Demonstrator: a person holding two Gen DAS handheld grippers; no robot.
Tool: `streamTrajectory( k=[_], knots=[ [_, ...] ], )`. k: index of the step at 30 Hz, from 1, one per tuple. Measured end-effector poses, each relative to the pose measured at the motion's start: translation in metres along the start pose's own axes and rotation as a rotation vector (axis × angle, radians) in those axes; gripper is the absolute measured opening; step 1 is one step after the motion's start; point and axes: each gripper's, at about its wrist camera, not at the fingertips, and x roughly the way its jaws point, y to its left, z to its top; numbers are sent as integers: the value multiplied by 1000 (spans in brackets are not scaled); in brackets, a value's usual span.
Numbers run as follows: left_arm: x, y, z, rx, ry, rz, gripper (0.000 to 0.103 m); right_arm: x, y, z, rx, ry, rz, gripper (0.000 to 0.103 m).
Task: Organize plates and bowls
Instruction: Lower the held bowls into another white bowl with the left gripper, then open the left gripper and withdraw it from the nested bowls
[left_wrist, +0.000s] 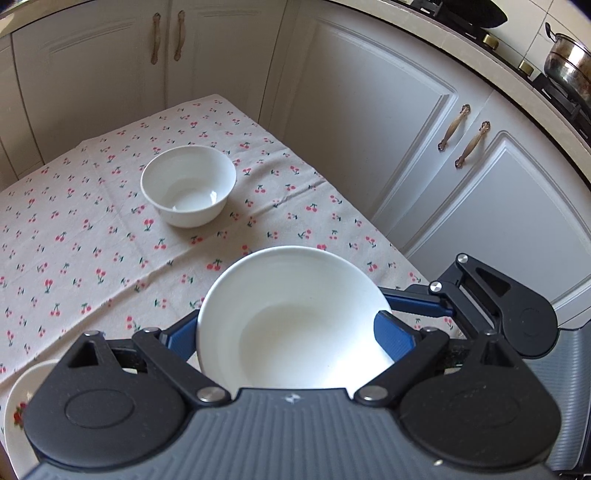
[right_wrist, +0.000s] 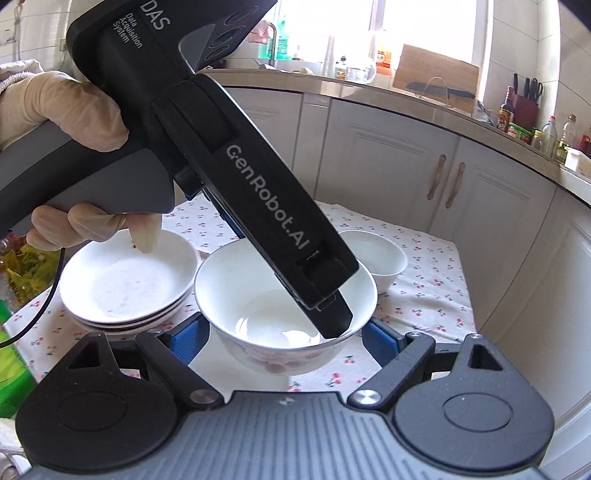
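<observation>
Left gripper (left_wrist: 288, 325) first: from its own camera I see its blue pads set on either side of the flowered bowl (right_wrist: 284, 295) and closed on the rim. The bowl's white inside fills the space between them. From the right wrist camera the same tool slants down from the upper left, and its dark tip ends at the near edge of that bowl. A gloved hand (right_wrist: 74, 110) holds its grey grip.

My right gripper (right_wrist: 284, 343) sits low, on the side of the flowered bowl nearest its own camera. Its blue fingers (right_wrist: 188, 339) flank the bowl's lower wall. I see a thin strip of light on each side, so the pads do not seem to press and I read the jaws as parted. I cannot tell whether the bowl's foot rests on the cherry-print tablecloth (left_wrist: 92, 229) or hangs just above it.

Beyond the flowered bowl, towards the cabinet doors (left_wrist: 369, 110), a small white bowl (left_wrist: 188, 184) stands upright and empty on the cloth. It is apart from the flowered bowl.

Just beside the flowered bowl, on the gloved hand's side, a stack of shallow white plates (right_wrist: 125, 284) lies on the cloth. The plates are close to the bowl, but I cannot see whether they touch.
</observation>
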Motion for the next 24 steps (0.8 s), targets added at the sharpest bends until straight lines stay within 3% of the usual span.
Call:
streamTrajectory(
  k=[13, 24],
  knots=[
    [-3, 2, -36, -38, 7, 2, 95, 0, 21, -11, -27, 40, 41, 92],
    [10, 6, -45, -46, 31, -4, 95, 9, 29, -27, -20, 90, 64, 92]
  ],
)
